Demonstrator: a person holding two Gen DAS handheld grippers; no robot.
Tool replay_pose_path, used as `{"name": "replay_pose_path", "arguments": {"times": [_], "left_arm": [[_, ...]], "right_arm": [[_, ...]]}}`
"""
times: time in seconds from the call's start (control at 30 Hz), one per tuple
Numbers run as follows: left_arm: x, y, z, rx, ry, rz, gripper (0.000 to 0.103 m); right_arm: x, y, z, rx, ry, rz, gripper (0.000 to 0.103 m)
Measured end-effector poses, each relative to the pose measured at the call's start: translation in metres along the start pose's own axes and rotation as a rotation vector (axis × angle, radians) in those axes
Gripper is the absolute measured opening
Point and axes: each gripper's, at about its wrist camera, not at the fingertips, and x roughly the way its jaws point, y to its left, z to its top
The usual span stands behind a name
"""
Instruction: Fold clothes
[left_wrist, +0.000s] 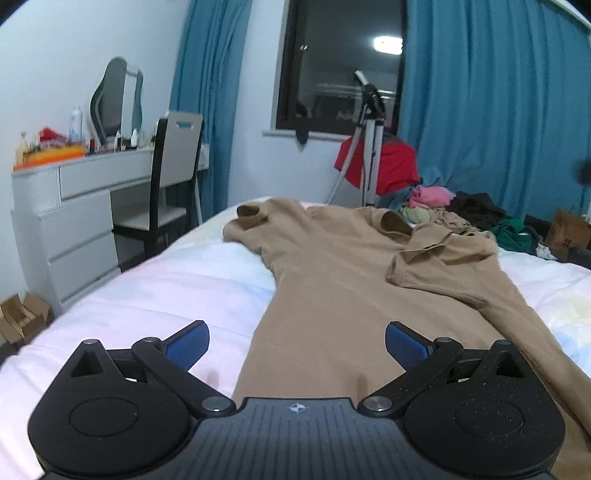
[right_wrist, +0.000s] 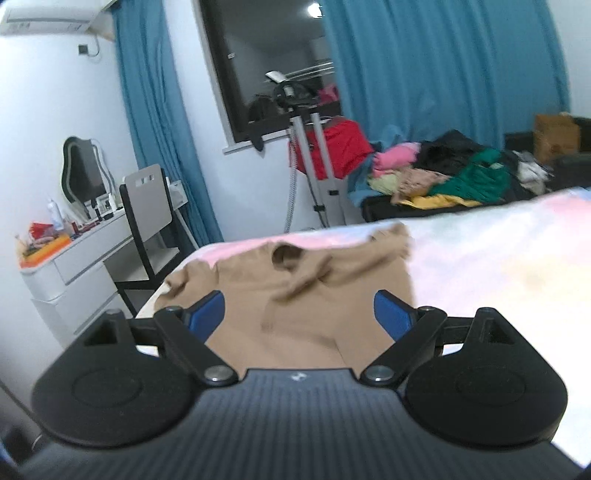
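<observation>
Presently, a tan shirt is found spread lengthwise on the bed, collar towards the far edge and hem towards the cameras. Its left sleeve is laid out flat to the side; its right sleeve is turned in over the body of the shirt. The step in hand is judged to be the folding-in of the sides, with one sleeve brought across and the other lying out.

The left gripper is held low over the hem end, its blue pads spread wide and nothing caught between them. The right gripper is likewise held wide and empty, above the chest of the shirt near the collar; this view is blurred, so contact with the cloth cannot be confirmed.

For the next move, a pinch on an edge of cloth is judged necessary, most probably the left sleeve or the left side seam, with the pads closed on fabric alone and not on the bedsheet beneath.

From left to right, the surroundings are noted: a white dresser crowded with bottles, a chair, a dark window, a tripod stand and a heap of mixed clothes beyond the far edge. None of these is found lying on the shirt. The heap is close to the right shoulder, and the soft bedsheet may be gathered up with the cloth.
</observation>
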Motion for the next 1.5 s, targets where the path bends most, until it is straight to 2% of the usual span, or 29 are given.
{"name": "replay_pose_path", "arguments": {"times": [0.1, 0.23, 0.33, 0.5, 0.63, 0.7, 0.83, 0.97, 1.03, 1.1, 1.2, 1.23, 1.27, 1.3, 1.33, 1.5], "left_arm": [[-0.029, -0.010, -0.003, 0.038, -0.009, -0.038, 0.102], [-0.067, -0.026, -0.011, 0.062, 0.032, -0.129, 0.102], [-0.087, -0.039, -0.019, 0.068, 0.083, -0.207, 0.102], [-0.103, -0.069, -0.027, 0.053, 0.180, -0.397, 0.100], [-0.100, -0.098, -0.029, -0.004, 0.277, -0.589, 0.093], [-0.098, -0.118, -0.028, -0.007, 0.309, -0.642, 0.092], [-0.100, -0.166, -0.033, 0.043, 0.359, -0.691, 0.081], [-0.082, -0.202, -0.053, 0.063, 0.522, -0.671, 0.067], [-0.068, -0.203, -0.066, -0.008, 0.601, -0.668, 0.064], [-0.053, -0.198, -0.079, -0.113, 0.675, -0.699, 0.057], [-0.031, -0.191, -0.096, -0.259, 0.773, -0.788, 0.046], [-0.029, -0.190, -0.099, -0.276, 0.782, -0.811, 0.034], [-0.028, -0.189, -0.099, -0.274, 0.779, -0.818, 0.015], [-0.028, -0.189, -0.099, -0.265, 0.772, -0.820, 0.007], [-0.029, -0.189, -0.097, -0.258, 0.770, -0.820, 0.003], [-0.039, -0.171, -0.071, -0.209, 0.761, -0.816, 0.001]], "right_arm": [[-0.056, -0.020, -0.024, 0.049, 0.023, -0.023, 0.089], [-0.102, -0.051, -0.044, 0.127, 0.054, -0.055, 0.089], [-0.126, -0.074, -0.043, 0.171, -0.003, -0.089, 0.089], [-0.153, -0.113, -0.036, 0.265, -0.112, -0.143, 0.089], [-0.157, -0.139, -0.041, 0.308, -0.152, -0.182, 0.089], [-0.156, -0.149, -0.043, 0.325, -0.155, -0.210, 0.089], [-0.157, -0.169, -0.043, 0.365, -0.168, -0.242, 0.089], [-0.150, -0.180, -0.045, 0.346, -0.167, -0.282, 0.089], [-0.142, -0.187, -0.050, 0.377, -0.139, -0.283, 0.089], [-0.134, -0.195, -0.055, 0.411, -0.109, -0.277, 0.089], [-0.124, -0.200, -0.059, 0.435, -0.077, -0.267, 0.089], [-0.121, -0.201, -0.061, 0.441, -0.068, -0.262, 0.089], [-0.120, -0.200, -0.061, 0.441, -0.062, -0.256, 0.089], [-0.119, -0.199, -0.062, 0.438, -0.056, -0.251, 0.089], [-0.118, -0.198, -0.063, 0.435, -0.051, -0.247, 0.089], [-0.118, -0.194, -0.063, 0.420, -0.039, -0.249, 0.089]]}}
